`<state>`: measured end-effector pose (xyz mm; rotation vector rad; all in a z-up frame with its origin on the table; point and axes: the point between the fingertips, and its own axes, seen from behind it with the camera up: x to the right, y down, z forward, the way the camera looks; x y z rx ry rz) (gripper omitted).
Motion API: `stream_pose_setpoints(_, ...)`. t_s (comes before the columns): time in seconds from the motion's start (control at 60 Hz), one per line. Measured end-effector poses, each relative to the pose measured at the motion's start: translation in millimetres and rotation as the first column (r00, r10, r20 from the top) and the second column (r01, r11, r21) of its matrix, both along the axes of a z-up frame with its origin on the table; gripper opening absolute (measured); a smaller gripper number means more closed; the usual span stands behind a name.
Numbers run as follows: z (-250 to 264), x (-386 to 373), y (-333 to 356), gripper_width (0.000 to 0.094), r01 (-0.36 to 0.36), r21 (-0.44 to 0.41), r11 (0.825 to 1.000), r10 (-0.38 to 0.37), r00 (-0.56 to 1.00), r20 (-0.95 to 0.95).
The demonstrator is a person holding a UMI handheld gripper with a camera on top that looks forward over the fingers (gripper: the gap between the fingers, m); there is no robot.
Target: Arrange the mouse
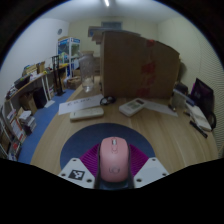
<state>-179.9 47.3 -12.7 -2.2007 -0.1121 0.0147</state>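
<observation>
A pink computer mouse (113,158) sits between my two fingers, its front pointing away from me. My gripper (113,168) is shut on it: the magenta pads (90,160) press against its left and right sides. The mouse is over a round dark blue mat (82,146) that lies on the near part of a wooden table (150,130). I cannot tell whether the mouse rests on the mat or is held just above it.
A white keyboard (86,113) lies beyond the mat on the left, with a white device (134,105) further back. A large cardboard box (130,62) stands at the far side of the table. A dark screen (203,96) stands right, cluttered shelves (25,95) left.
</observation>
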Motion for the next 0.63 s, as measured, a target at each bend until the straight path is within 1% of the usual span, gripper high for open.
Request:
stream_pose_setpoints(0.017,0,0,0,0.0397,0.002,-0.006,1.000,-0.002,1.000,-0.008)
stream_pose_setpoints(0.033,0,0,1,0.0434,0.004,-0.011,1.000,-0.004,1.000,-0.017)
stream_pose_setpoints(0.05,-14,-8,11,0.0447,0.004,-0.022,1.000,-0.005,1.000,-0.027)
stream_pose_setpoints(0.067,1,1,2,0.0465,0.003,-0.030,1.000,-0.004,0.999,-0.033)
stream_pose_setpoints(0.117,3,0,-4,0.0526,-0.016,-0.076,0.997,0.012,0.998,-0.056)
stream_pose_setpoints(0.183,4,-5,-18,0.0747,-0.039,-0.152,0.988,0.023,0.994,-0.107)
stream_pose_setpoints(0.217,13,-3,-22,0.0863,-0.039,-0.143,0.989,0.021,0.991,-0.129)
stream_pose_setpoints(0.267,34,0,-30,0.0832,-0.044,-0.114,0.993,0.027,0.989,-0.143)
stream_pose_setpoints(0.4,89,24,-74,0.0836,-0.041,-0.075,0.996,0.028,0.986,-0.167)
stream_pose_setpoints(0.517,121,59,-124,0.0837,0.017,-0.087,0.996,-0.036,0.974,-0.223)
stream_pose_setpoints(0.633,127,112,-177,0.0835,0.091,-0.127,0.988,-0.117,0.969,-0.216)
